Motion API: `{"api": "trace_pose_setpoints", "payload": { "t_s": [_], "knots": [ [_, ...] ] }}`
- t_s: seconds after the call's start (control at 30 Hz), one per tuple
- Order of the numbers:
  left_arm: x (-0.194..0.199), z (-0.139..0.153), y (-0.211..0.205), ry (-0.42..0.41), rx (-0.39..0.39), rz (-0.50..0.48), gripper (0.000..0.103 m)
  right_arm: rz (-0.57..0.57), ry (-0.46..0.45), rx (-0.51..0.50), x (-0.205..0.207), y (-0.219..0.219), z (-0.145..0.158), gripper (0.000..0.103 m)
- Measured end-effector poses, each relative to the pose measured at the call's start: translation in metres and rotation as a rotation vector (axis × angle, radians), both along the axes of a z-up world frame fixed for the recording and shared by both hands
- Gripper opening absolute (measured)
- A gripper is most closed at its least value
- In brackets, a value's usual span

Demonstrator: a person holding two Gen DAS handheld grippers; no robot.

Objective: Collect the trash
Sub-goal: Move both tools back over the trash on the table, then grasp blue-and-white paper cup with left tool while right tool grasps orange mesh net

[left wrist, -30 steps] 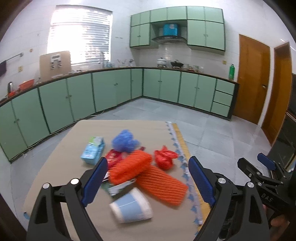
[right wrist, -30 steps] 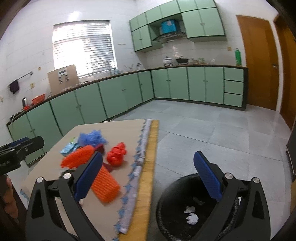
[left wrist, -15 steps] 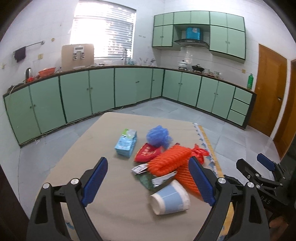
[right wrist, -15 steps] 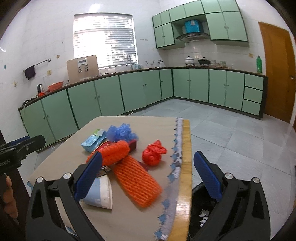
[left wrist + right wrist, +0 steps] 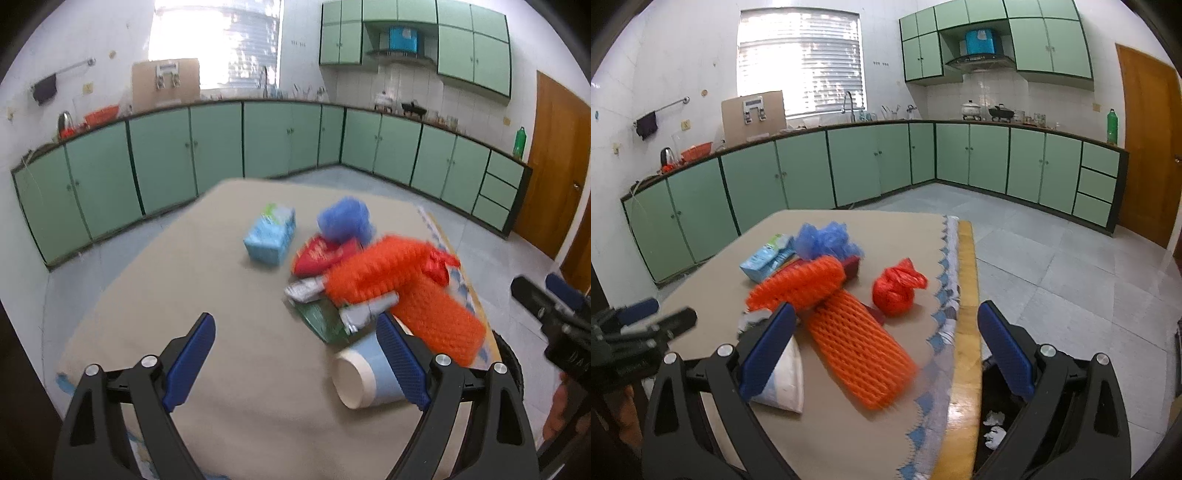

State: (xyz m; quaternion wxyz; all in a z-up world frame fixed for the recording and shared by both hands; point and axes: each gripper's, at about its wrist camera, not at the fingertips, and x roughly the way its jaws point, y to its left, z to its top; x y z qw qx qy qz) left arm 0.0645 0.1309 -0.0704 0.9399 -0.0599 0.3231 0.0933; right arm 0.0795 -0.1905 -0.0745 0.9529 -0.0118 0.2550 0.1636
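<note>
A heap of trash lies on the beige-covered table (image 5: 207,266). It holds two orange foam nets (image 5: 373,273) (image 5: 857,343), a red plastic bag (image 5: 897,288), a blue mesh ball (image 5: 343,221), a light-blue tissue pack (image 5: 271,236), a red packet (image 5: 321,254), silver and green wrappers (image 5: 321,317) and a blue paper cup (image 5: 365,376) on its side. My left gripper (image 5: 295,332) is open low over the table, and its right finger partly covers the cup. My right gripper (image 5: 886,319) is open above the nearer orange net, holding nothing.
A black trash bin (image 5: 997,417) with white paper scraps stands on the floor just beyond the table's wooden right edge (image 5: 966,295). Green cabinets (image 5: 871,162) line the walls across a tiled floor. A hand holds the other gripper (image 5: 554,314) at the right.
My left gripper has sunk toward the table and swung left, so the heap now sits to its right and the cup by its right finger. My right gripper moved from over the bin to over the table.
</note>
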Motion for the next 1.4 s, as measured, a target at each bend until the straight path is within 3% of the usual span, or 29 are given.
{"api": "trace_pose_setpoints", "payload": {
  "t_s": [0.33, 0.8, 0.87, 0.9, 0.93, 1.13, 1.4],
  "knots": [
    [0.026, -0.031, -0.048, 0.04, -0.026, -0.078, 0.087, -0.038, 0.006, -0.006, 0.011, -0.03, -0.013, 0.096],
    [0.043, -0.056, -0.074, 0.094, 0.015, -0.038, 0.09, -0.056, 0.028, 0.018, 0.021, -0.052, -0.024, 0.096],
    [0.042, -0.059, -0.071, 0.096, 0.004, -0.033, 0.088, -0.054, 0.033, 0.019, 0.022, -0.053, -0.026, 0.096],
    [0.042, -0.06, -0.069, 0.097, -0.004, -0.031, 0.078, -0.052, 0.034, 0.018, 0.022, -0.053, -0.027, 0.096],
    [0.042, -0.061, -0.067, 0.1, -0.019, -0.034, 0.078, -0.05, 0.036, 0.016, 0.022, -0.052, -0.028, 0.096],
    [0.03, -0.052, -0.058, 0.067, -0.033, -0.042, 0.073, -0.004, 0.069, 0.01, 0.024, -0.04, -0.038, 0.096],
    [0.009, -0.036, -0.044, 0.036, 0.007, -0.033, 0.073, 0.067, 0.119, -0.031, 0.031, -0.007, -0.063, 0.096]
  ]
}}
